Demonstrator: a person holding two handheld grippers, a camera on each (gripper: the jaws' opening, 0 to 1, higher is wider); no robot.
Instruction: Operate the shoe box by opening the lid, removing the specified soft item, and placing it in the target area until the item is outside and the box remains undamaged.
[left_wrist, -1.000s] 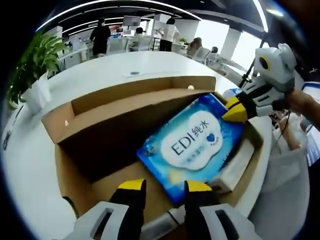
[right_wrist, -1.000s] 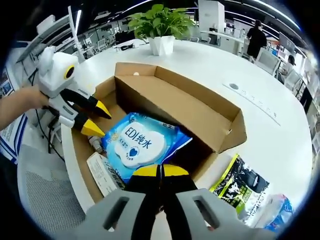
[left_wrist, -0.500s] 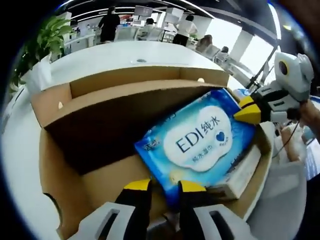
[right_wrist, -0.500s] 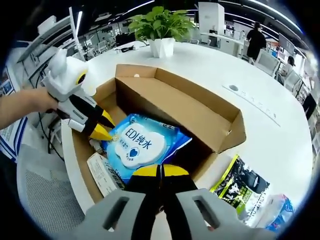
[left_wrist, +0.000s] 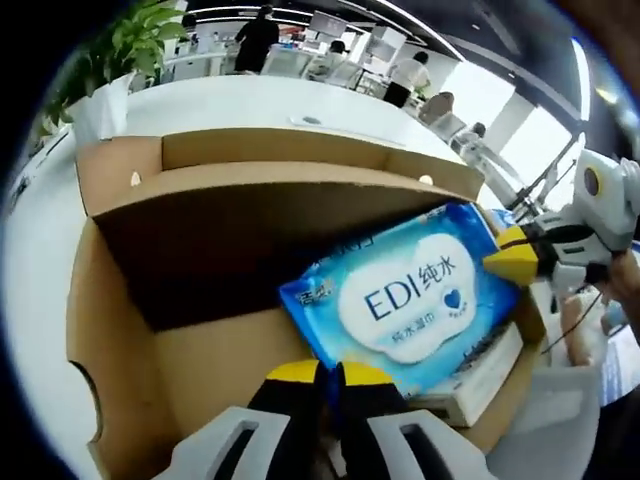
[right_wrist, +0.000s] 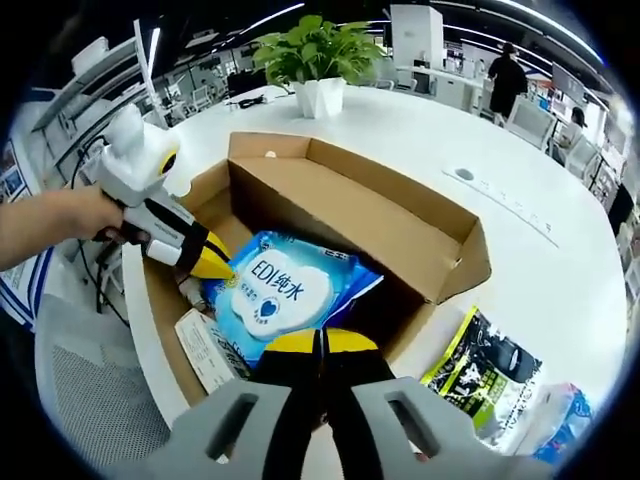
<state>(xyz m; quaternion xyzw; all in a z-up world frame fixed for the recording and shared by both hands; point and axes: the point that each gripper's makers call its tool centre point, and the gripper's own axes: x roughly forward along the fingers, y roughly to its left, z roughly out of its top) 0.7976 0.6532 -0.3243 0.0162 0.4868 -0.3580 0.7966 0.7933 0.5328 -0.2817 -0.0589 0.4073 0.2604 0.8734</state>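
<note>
An open cardboard shoe box (left_wrist: 110, 330) lies on a white round table, its lid flap (right_wrist: 390, 225) folded back. Inside, a blue wet-wipes pack (left_wrist: 410, 295) marked EDI rests tilted on a white carton (left_wrist: 475, 370). My left gripper (left_wrist: 329, 373) has its yellow tips nearly together on the pack's near corner. From the right gripper view the left gripper (right_wrist: 212, 262) pinches the pack (right_wrist: 280, 290) at its left edge. My right gripper (right_wrist: 320, 342) is shut on the pack's opposite edge, and the right gripper (left_wrist: 515, 265) touches the pack's right side in the left gripper view.
A black and green pouch (right_wrist: 480, 372) and a blue packet (right_wrist: 560, 425) lie on the table beside the box. A potted plant (right_wrist: 318, 50) stands at the table's far side. A grey chair (right_wrist: 85, 400) is by the table edge. People stand far off.
My left gripper's jaws have closed from wide apart to nearly together on the pack's corner, and it moved in closer. The right gripper stayed shut on the pack.
</note>
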